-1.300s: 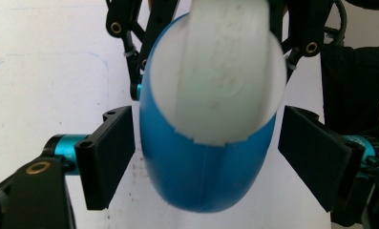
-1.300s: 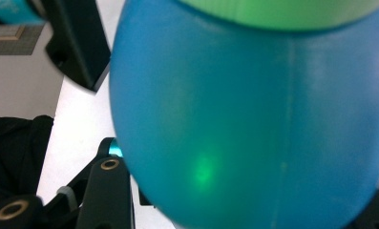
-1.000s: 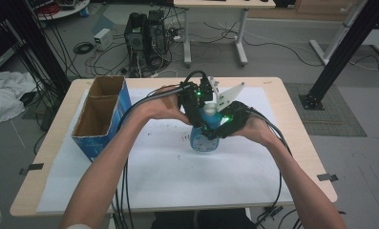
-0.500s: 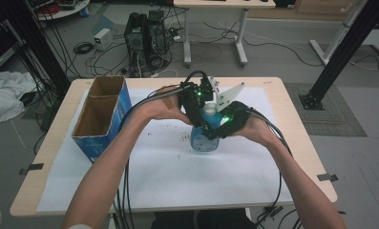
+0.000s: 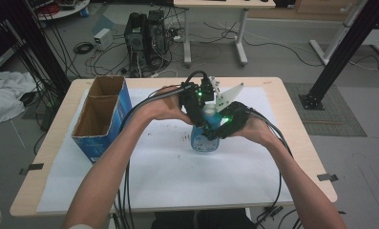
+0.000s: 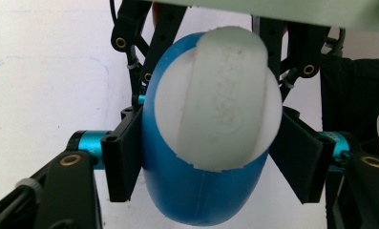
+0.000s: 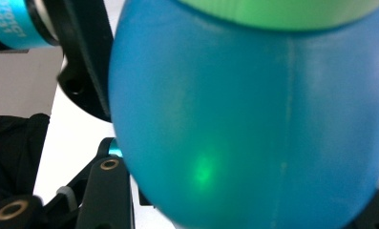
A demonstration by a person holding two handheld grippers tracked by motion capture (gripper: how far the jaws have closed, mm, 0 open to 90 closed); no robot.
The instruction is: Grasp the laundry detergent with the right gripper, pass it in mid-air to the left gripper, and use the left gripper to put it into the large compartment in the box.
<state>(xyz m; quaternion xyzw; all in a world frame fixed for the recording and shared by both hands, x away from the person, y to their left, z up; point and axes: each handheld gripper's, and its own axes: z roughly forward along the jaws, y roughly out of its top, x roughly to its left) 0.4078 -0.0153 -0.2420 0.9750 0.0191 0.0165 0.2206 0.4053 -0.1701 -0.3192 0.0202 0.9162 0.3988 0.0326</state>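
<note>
A blue bottle with a white cap stands on the white paper in the middle of the table. My left gripper comes in from the left at the bottle's top. Its jaws have just been closing, and in the left gripper view both black pads lie against the bottle just below the cap. My right gripper reaches in from the right and is shut on the bottle's body. The blue body sits between its jaws in the right gripper view.
An open blue cardboard box stands at the table's left side. White paper covers most of the wooden table. Cables trail from both grippers over the near edge. Computers, cables and table legs stand on the floor beyond.
</note>
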